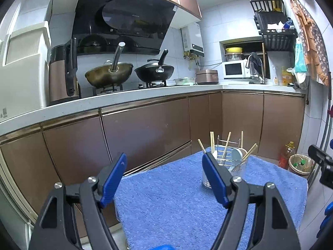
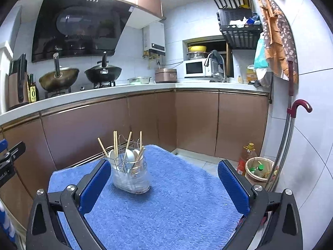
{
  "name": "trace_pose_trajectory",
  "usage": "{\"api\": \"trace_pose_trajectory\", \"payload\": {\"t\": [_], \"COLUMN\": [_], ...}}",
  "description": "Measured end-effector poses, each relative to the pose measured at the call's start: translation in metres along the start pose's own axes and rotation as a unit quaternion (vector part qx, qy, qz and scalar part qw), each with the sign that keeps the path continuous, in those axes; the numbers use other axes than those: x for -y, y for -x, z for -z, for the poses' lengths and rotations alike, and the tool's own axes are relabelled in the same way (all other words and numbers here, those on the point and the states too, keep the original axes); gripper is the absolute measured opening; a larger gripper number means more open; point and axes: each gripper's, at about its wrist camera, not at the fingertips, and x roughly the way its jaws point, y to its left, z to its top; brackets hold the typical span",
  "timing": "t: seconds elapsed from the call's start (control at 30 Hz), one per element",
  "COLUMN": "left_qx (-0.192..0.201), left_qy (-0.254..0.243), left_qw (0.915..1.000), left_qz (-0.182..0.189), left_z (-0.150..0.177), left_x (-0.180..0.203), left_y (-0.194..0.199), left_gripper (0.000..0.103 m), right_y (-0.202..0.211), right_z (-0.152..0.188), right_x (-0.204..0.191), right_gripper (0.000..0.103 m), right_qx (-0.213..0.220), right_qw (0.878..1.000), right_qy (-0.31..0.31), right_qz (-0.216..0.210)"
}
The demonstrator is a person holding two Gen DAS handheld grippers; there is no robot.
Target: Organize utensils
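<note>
A blue shaggy towel [image 2: 166, 198] covered the small table, hanging over its edges. On it, toward the far side, stood 1 clear utensil holder [image 2: 131, 177] with a wire rack inside, upright, holding wooden chopsticks [image 2: 115, 143] and white spoons [image 2: 130, 155]. Around it the towel lay bare.

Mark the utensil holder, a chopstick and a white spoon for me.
utensil holder [image 2: 133, 179]: right wrist view, on its clear front wall.
chopstick [image 2: 102, 146]: right wrist view, mid-shaft of the leftmost leaning stick.
white spoon [image 2: 130, 156]: right wrist view, on its bowl.
</note>
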Motion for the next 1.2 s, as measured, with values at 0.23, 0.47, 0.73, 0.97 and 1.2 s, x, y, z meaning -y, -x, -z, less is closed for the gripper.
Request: {"api": "trace_pose_trajectory", "payload": {"t": [0.23,0.47,0.73,0.97,1.2], "left_qx": [0.006,0.008,0.009,0.011,0.014], "left_qy": [-0.009,-0.013,-0.013,-0.006,0.004], "left_qw": [0.9999,0.9999,0.9999,0.9999,0.9999], "left_qz": [0.001,0.000,0.000,0.000,-0.003], "left_z": [0.003,0.003,0.006,0.005,0.005], "left_x": [0.003,0.003,0.000,-0.008,-0.017], "left_y": [0.009,0.012,0.018,0.021,0.022], "left_gripper": [0.074,0.074,0.074,0.074,0.074], "right_y": [0.010,0.015,0.022,0.024,0.027], "right_z": [-0.004,-0.005,-0.005,-0.005,-0.006], "right_x": [0.002,0.000,-0.001,-0.003,-0.004], "right_gripper": [0.103,0.103,0.103,0.103,0.103], "right_qx": [0.013,0.018,0.022,0.021,0.025], "right_qw": [1.000,1.000,1.000,1.000,0.999], "right_qy": [0.000,0.003,0.002,0.006,0.010], "right_qz": [0.008,0.012,0.016,0.018,0.026]}}
